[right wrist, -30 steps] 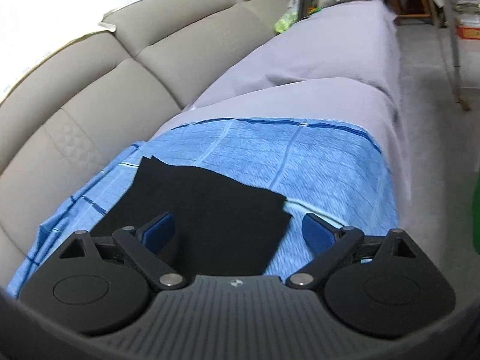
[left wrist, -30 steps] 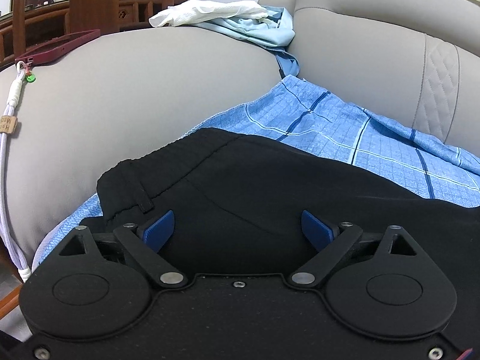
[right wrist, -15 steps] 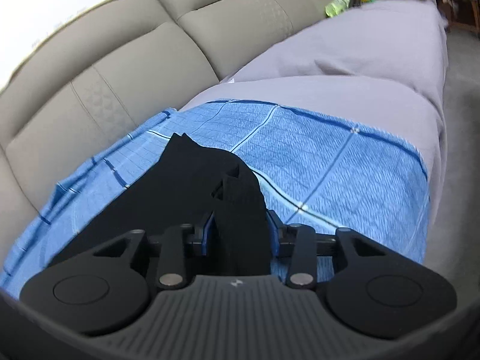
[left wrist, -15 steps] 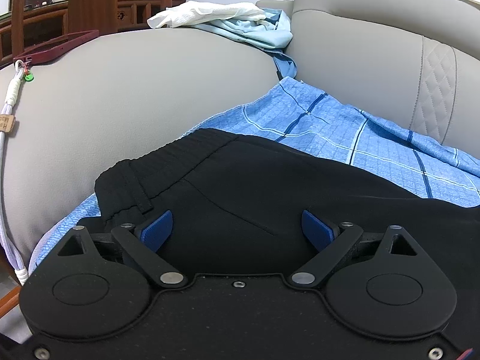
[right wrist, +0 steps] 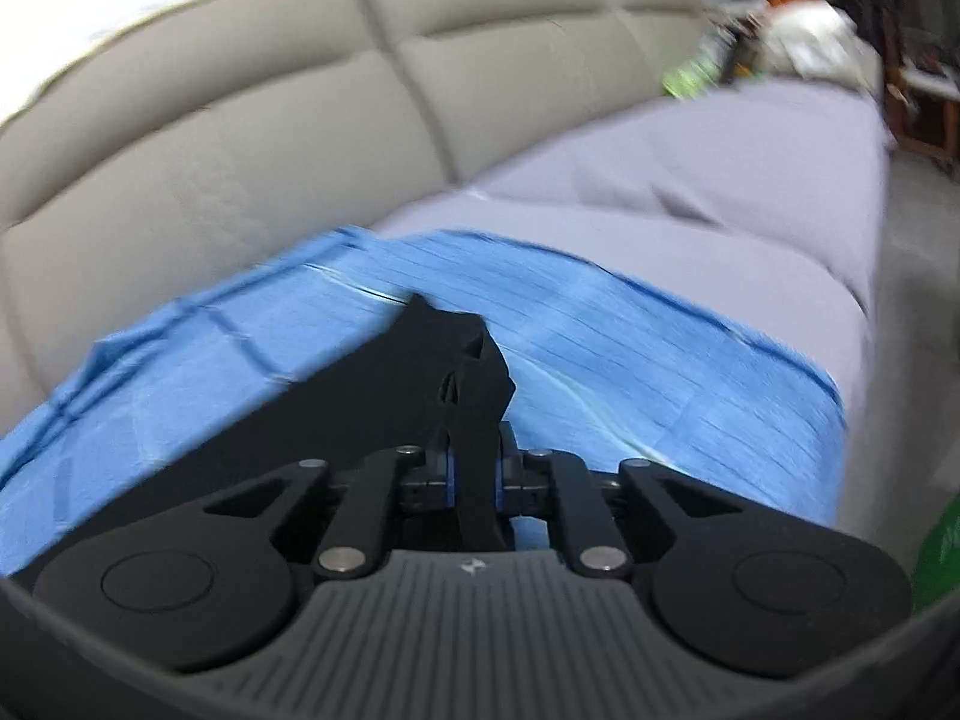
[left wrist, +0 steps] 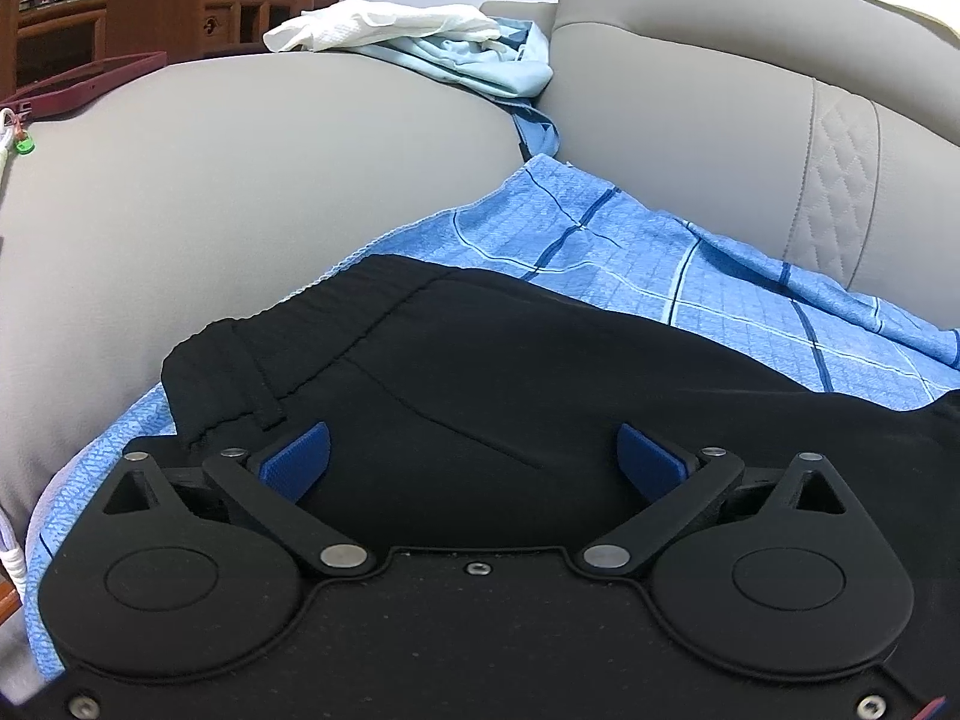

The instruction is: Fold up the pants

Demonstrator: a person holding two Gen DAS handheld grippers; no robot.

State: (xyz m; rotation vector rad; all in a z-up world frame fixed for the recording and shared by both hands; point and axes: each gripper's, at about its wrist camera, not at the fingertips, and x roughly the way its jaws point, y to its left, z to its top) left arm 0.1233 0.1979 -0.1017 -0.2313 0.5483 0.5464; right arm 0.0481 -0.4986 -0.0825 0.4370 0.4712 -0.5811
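Black pants (left wrist: 480, 372) lie on a blue checked cloth (left wrist: 690, 276) on a grey sofa. The waistband (left wrist: 240, 372) is at the left in the left wrist view. My left gripper (left wrist: 474, 456) is open and hovers just above the upper part of the pants, blue pads (left wrist: 300, 456) wide apart. In the right wrist view my right gripper (right wrist: 474, 480) is shut on the leg end of the pants (right wrist: 474, 372), which is lifted and bunched above the blue cloth (right wrist: 630, 360). This view is motion-blurred.
The sofa arm (left wrist: 210, 180) rises at the left with white and pale blue clothes (left wrist: 420, 42) on top. The backrest (right wrist: 270, 138) runs behind. A grey-lilac cover (right wrist: 720, 192) lies on the seat beyond the cloth. Wooden furniture (left wrist: 150, 0) stands behind the arm.
My right gripper closed on the pant leg end and lifted it off the cloth, moving. My left gripper stayed open, drifting slightly over the waistband area.
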